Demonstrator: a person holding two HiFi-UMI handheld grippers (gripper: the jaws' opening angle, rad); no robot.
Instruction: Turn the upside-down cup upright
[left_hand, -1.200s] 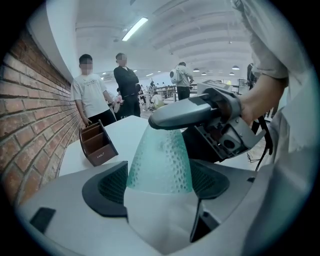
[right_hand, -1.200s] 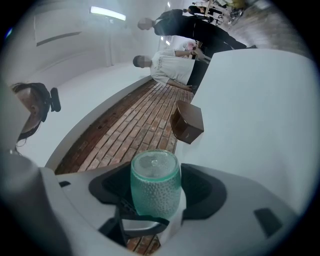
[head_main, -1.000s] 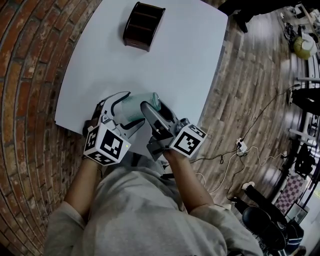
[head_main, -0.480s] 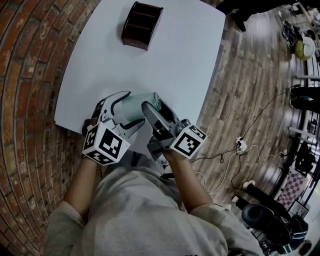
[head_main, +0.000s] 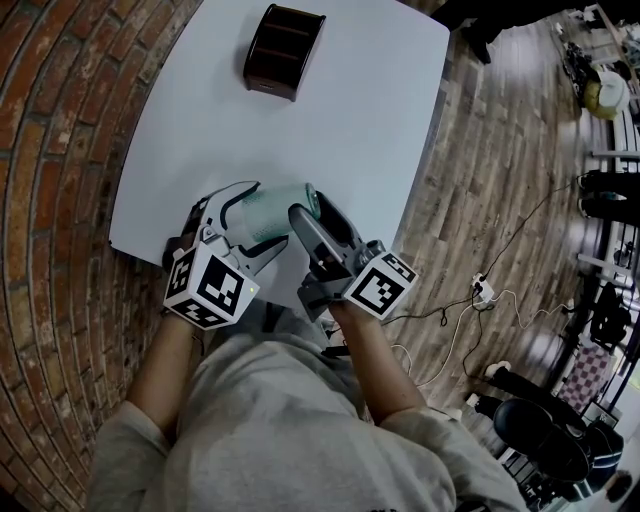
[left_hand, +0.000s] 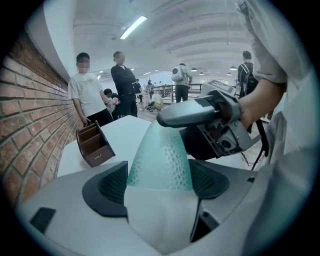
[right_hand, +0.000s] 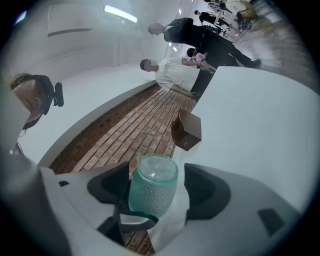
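A pale green, dimpled cup (head_main: 268, 210) is held on its side above the near edge of the white table (head_main: 350, 120). My left gripper (head_main: 266, 218) is shut on the cup (left_hand: 160, 155), with both dark pads against its sides. My right gripper (head_main: 306, 203) reaches in from the right, one finger over the cup's end. Its jaws are opening, and in the right gripper view the cup (right_hand: 151, 192) stands between them with small gaps to both pads. My right gripper (right_hand: 156, 186) holds nothing.
A dark brown wooden box (head_main: 283, 50) with compartments stands at the far side of the table. Brick floor (head_main: 70, 150) lies to the left and wood floor with cables to the right. Several people (left_hand: 87, 90) stand beyond the table.
My right gripper's jaws have spread a little wider around the cup and the gripper has edged slightly right. My left gripper and the cup have stayed put.
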